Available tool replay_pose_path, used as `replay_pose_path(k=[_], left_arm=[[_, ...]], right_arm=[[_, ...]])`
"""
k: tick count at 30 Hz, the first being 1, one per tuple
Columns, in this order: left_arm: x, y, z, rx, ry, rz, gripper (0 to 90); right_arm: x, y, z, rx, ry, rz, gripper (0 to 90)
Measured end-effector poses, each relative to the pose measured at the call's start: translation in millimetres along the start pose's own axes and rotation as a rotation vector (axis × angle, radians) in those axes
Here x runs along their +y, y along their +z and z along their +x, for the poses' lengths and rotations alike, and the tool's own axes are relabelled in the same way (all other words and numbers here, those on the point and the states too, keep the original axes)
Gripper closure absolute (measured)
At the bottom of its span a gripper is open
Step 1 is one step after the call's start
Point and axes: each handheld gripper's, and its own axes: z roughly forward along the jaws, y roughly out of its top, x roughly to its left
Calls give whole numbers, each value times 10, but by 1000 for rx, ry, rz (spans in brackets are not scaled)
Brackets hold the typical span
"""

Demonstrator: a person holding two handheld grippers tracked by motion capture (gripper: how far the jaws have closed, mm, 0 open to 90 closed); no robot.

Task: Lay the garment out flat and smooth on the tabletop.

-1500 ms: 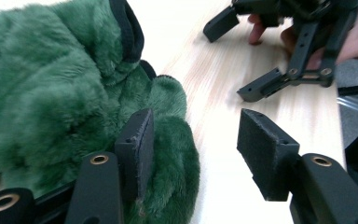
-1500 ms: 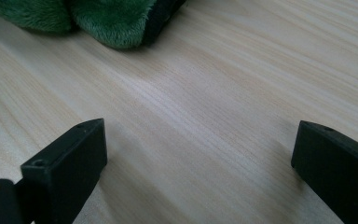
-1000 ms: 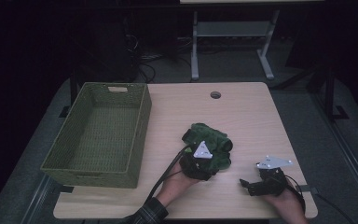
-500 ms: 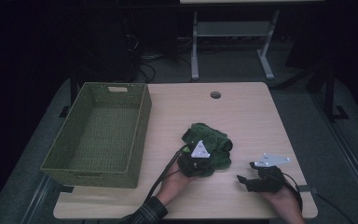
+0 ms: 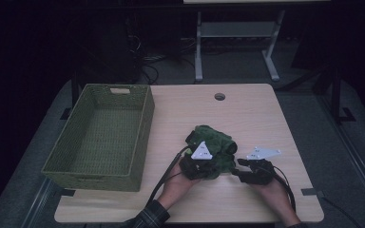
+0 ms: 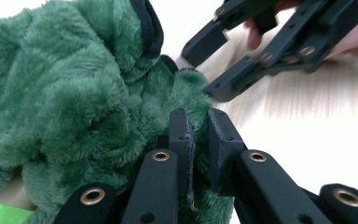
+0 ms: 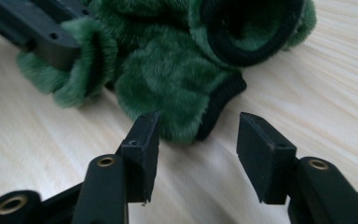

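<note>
A green fleece garment (image 5: pixel 214 141) with black trim lies bunched on the table's near right part. My left gripper (image 5: pixel 212 164) is shut on a fold of its near edge; in the left gripper view the fleece (image 6: pixel 74 93) fills the narrow gap between the pads (image 6: pixel 200 122). My right gripper (image 5: pixel 237 167) comes in from the right, low over the wood. Its jaws (image 7: pixel 198 128) have just been closing and still stand apart. The garment's black-trimmed edge (image 7: pixel 214 109) lies just ahead of that gap, untouched by the pads. The right gripper (image 6: pixel 205 70) is blurred.
A green woven basket (image 5: pixel 142 128) stands empty on the left half of the light wooden table (image 5: pixel 247 114). A round cable hole (image 5: pixel 219 96) sits near the far edge. The left gripper's cable (image 5: pixel 168 171) runs back toward the front edge.
My right gripper has slid left toward the garment, and its jaws have narrowed. The left hand has stayed in place on the fleece.
</note>
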Motion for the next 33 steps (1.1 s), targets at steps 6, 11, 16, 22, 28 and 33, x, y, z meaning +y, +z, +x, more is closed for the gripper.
replay_pose_path(k=[6,11,16,22,28,33], left_arm=[[27,-65,0,0,-2,-23,809],[49,-163,9,-2,-7,-44,810],[64,-321,26,0,-18,-72,810],[43,-529,58,10,-19,-103,811],[-29,-691,107,27,-42,-114,812],[-128,-770,129,40,-56,-106,813]], right_arm=[[51,71,-5,1,-3,12,742],[59,19,-5,2,-10,7,820],[66,-80,-25,2,-16,-24,824],[41,-209,-75,-6,-22,-45,827],[22,-354,-91,-33,-32,-58,828],[-38,-505,-145,-54,-29,-71,828]])
